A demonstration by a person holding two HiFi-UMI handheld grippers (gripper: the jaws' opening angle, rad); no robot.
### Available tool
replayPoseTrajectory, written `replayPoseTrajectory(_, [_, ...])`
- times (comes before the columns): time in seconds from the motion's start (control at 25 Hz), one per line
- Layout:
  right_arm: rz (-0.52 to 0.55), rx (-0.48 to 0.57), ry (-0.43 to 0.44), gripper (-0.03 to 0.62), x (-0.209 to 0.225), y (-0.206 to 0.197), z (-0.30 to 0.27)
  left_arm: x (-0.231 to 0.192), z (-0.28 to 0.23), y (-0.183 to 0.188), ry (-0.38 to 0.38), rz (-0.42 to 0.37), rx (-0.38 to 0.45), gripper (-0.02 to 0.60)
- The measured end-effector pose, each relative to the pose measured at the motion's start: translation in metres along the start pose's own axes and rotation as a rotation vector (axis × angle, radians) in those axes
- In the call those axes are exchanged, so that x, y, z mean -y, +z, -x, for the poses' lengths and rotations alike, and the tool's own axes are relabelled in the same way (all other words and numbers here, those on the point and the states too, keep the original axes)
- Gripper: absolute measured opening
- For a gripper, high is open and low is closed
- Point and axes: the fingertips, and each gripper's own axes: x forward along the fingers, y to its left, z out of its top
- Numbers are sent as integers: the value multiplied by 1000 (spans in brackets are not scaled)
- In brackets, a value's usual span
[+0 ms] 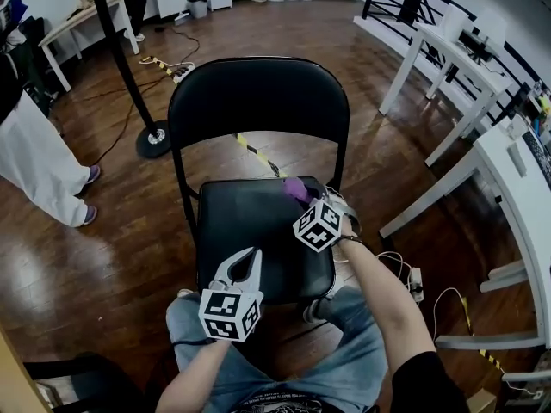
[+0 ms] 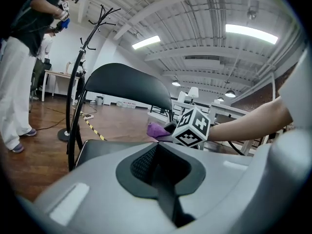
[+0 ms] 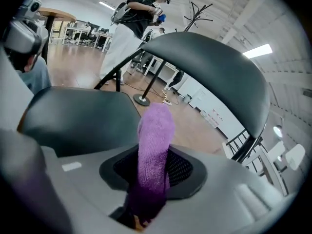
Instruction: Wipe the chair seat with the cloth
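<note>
Meanwhile the right gripper (image 1: pixel 310 201) was clamped on the purple cloth (image 1: pixel 297 188) at the back right corner of the chair seat (image 1: pixel 250 231). Over the seat's front edge, the left gripper (image 1: pixel 250 261) hovered with its jaws together, empty.

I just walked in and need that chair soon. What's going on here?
A person is working over the black folding chair with a gripper in each hand. The right gripper is clamped on a purple cloth at the back right corner of the seat. The left gripper is shut with nothing in it, over the seat's front edge.
</note>
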Motion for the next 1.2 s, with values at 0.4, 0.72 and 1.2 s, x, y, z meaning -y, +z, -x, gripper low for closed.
replayPoseTrajectory(0.4, [-16, -103, -24, 117, 17, -31, -51, -24, -11, -5, 16, 12, -25, 3])
replayPoseTrajectory(0.72, [-19, -128, -16, 117, 7, -37, -54, -26, -9, -7, 21, 14, -25, 3])
replayPoseTrajectory(1.2, [-18, -83, 50, 117, -50, -38, -4, -10, 7, 2, 28, 12, -10, 3])
